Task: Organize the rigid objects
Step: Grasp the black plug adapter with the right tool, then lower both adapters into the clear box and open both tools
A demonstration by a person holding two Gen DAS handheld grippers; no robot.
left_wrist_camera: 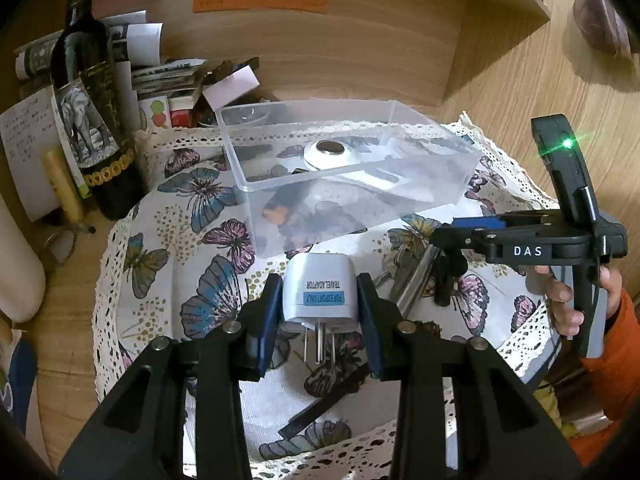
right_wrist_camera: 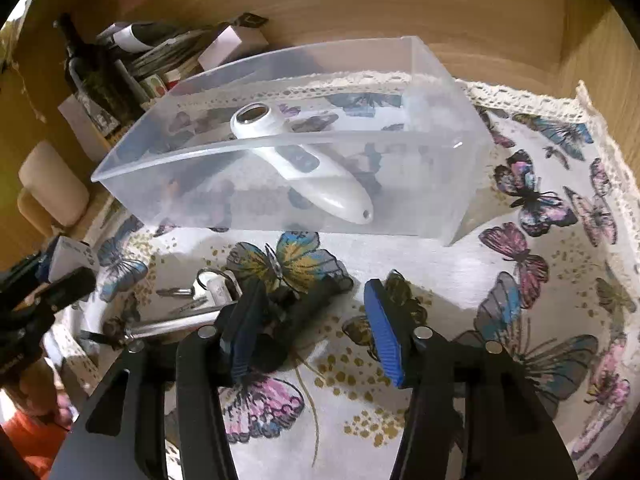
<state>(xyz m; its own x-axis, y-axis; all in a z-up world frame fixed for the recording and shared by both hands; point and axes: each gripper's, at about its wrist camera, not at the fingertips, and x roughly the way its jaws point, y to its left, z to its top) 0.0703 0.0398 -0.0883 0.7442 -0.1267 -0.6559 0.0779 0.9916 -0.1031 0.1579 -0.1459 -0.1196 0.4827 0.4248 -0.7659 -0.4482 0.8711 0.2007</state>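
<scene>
My left gripper is shut on a white travel adaptor, prongs toward the camera, just in front of the clear plastic box. The box holds a white handheld device and a dark item with orange. In the right wrist view the box and the white device lie ahead. My right gripper is open and empty above the butterfly cloth; a black object and a metal tool with keyring lie by its left finger. The right gripper also shows in the left wrist view.
A butterfly-print cloth covers the wooden desk. A dark wine bottle, papers and booklets, and a candle stand at the back left. A wooden shelf wall rises behind the box.
</scene>
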